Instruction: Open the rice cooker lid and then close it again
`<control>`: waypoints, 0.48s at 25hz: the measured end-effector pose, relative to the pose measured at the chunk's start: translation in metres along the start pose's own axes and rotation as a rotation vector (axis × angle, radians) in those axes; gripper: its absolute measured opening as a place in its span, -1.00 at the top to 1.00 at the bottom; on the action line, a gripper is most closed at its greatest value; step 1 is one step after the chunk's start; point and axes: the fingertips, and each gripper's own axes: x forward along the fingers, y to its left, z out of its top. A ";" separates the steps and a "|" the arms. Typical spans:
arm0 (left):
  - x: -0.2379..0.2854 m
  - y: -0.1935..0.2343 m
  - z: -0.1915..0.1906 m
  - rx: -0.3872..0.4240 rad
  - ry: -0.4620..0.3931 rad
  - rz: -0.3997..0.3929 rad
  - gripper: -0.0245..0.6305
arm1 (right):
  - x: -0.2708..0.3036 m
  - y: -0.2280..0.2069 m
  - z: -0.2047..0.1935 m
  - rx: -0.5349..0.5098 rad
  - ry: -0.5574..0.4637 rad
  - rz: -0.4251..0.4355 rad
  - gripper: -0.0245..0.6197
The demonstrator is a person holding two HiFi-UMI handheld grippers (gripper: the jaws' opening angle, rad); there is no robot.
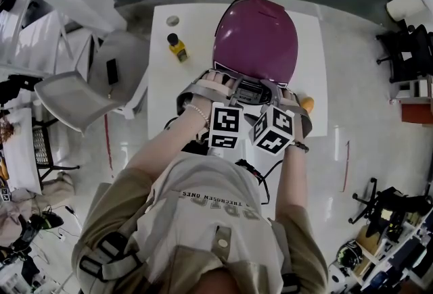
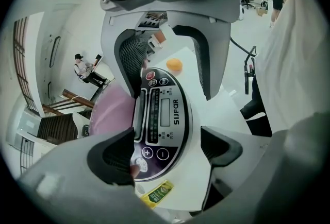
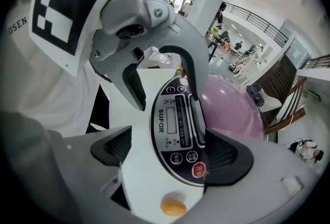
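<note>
The left gripper point(image 2: 167, 152) and right gripper point(image 3: 170, 153) both have their jaws apart and grip nothing. They are angled down side by side, close over the control panel point(image 2: 164, 115) of the rice cooker point(image 3: 144, 166), probably because the lid's release sits at that front edge. The purple lid point(image 1: 256, 39) lies just beyond the jaws and is shut, and the cooker stands on the white table point(image 1: 162, 69).

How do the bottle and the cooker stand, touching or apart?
Apart. The head view shows bare table between the bottle and the cooker.
</note>
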 end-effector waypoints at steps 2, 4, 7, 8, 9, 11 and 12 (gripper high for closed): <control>0.000 0.000 0.000 0.007 0.009 0.002 -0.34 | 0.001 0.000 -0.002 -0.023 0.018 -0.007 -0.38; 0.000 -0.001 0.001 0.013 0.017 -0.002 -0.34 | 0.000 0.001 -0.003 -0.027 0.025 -0.005 -0.38; 0.000 -0.001 0.001 0.027 0.030 -0.006 -0.34 | 0.000 0.001 -0.004 -0.035 0.031 0.001 -0.38; 0.000 -0.001 0.001 0.034 0.036 -0.005 -0.34 | 0.000 0.001 -0.004 -0.041 0.034 0.002 -0.38; 0.000 -0.001 0.001 0.041 0.042 -0.003 -0.34 | -0.001 0.001 -0.005 -0.046 0.036 0.003 -0.37; 0.001 -0.002 0.000 0.053 0.054 -0.001 -0.34 | -0.001 0.000 -0.005 -0.054 0.041 0.009 -0.37; 0.001 -0.002 0.000 0.058 0.058 -0.001 -0.34 | -0.002 0.000 -0.005 -0.058 0.044 0.011 -0.37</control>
